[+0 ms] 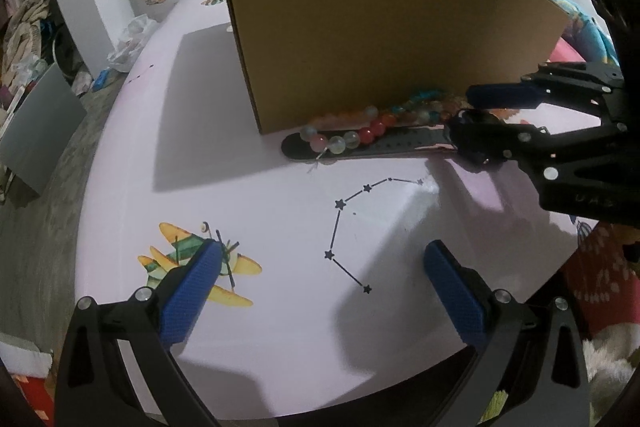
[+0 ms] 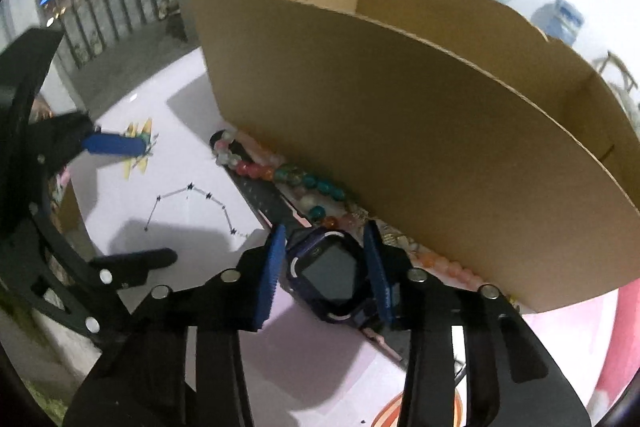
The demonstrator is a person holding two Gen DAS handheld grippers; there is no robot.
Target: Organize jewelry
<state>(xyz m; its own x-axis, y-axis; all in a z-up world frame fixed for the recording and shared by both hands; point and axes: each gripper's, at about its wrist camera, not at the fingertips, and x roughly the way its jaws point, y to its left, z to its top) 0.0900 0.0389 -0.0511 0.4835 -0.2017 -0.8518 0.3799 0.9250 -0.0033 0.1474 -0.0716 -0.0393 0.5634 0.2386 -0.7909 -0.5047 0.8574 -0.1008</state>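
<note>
A dark purple smartwatch (image 2: 330,275) lies flat on the pale pink table (image 1: 260,195), its black strap (image 1: 400,145) running along the foot of an upright cardboard box (image 1: 380,27). Several coloured bead bracelets (image 1: 360,135) lie against the box, partly on the strap. My right gripper (image 2: 325,231) comes in from the right, and its blue pads (image 2: 270,279) press on both sides of the watch body. My left gripper (image 1: 324,251) hangs open over the printed table top, nothing between its fingers. The same gripper shows at the left edge of the right wrist view.
The box (image 2: 400,147) is open at the top, its inside mostly hidden. A crumpled plastic bag (image 1: 132,39) lies at the table's far left edge. A grey panel (image 1: 40,123) stands on the floor to the left. Pink and patterned fabric (image 1: 600,275) lies beyond the right edge.
</note>
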